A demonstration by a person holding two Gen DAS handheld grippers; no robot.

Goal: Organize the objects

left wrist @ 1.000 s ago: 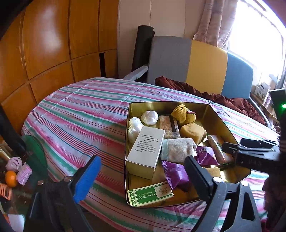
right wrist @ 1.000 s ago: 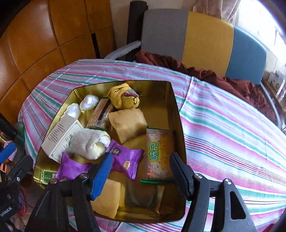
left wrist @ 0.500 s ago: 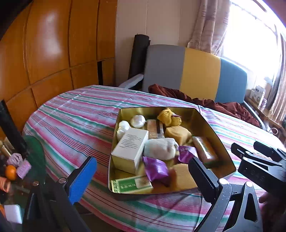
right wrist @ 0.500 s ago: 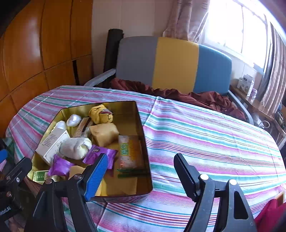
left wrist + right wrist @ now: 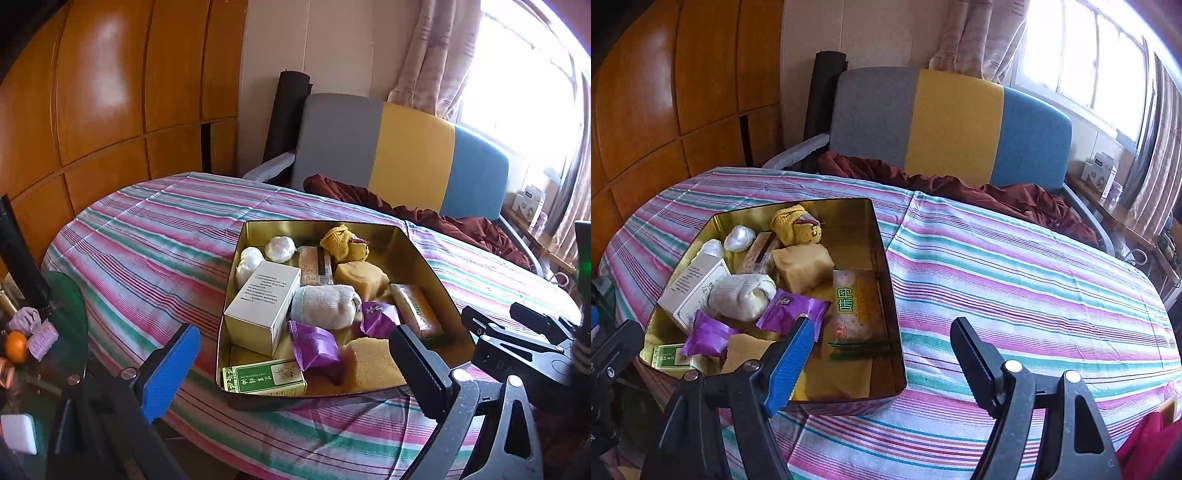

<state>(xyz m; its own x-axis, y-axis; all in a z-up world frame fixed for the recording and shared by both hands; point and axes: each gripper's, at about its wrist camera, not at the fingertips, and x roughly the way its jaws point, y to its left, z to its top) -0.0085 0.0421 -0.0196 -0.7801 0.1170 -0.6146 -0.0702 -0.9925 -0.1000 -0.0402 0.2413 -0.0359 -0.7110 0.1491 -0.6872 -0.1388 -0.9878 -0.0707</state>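
Observation:
A gold tin box (image 5: 424,266) (image 5: 886,295) sits on the striped tablecloth. It holds a white carton (image 5: 262,306), a rolled white sock (image 5: 325,306) (image 5: 742,295), purple snack packets (image 5: 314,345) (image 5: 792,312), a cracker pack (image 5: 855,306), a green tea box (image 5: 264,380), yellow sponges and a yellow knitted toy (image 5: 345,242). My left gripper (image 5: 291,365) is open and empty, in front of the tin's near edge. My right gripper (image 5: 882,354) is open and empty, over the tin's near right corner.
A grey, yellow and blue chair (image 5: 953,122) with a maroon cloth (image 5: 960,184) stands behind the table. A green glass side table (image 5: 62,317) with an orange and small items is at the left. The striped tablecloth (image 5: 1034,277) stretches to the right of the tin.
Both grippers have pulled back and up from the tin. The right gripper, earlier low over the tin's contents, now sees the whole table. The contents have not moved.

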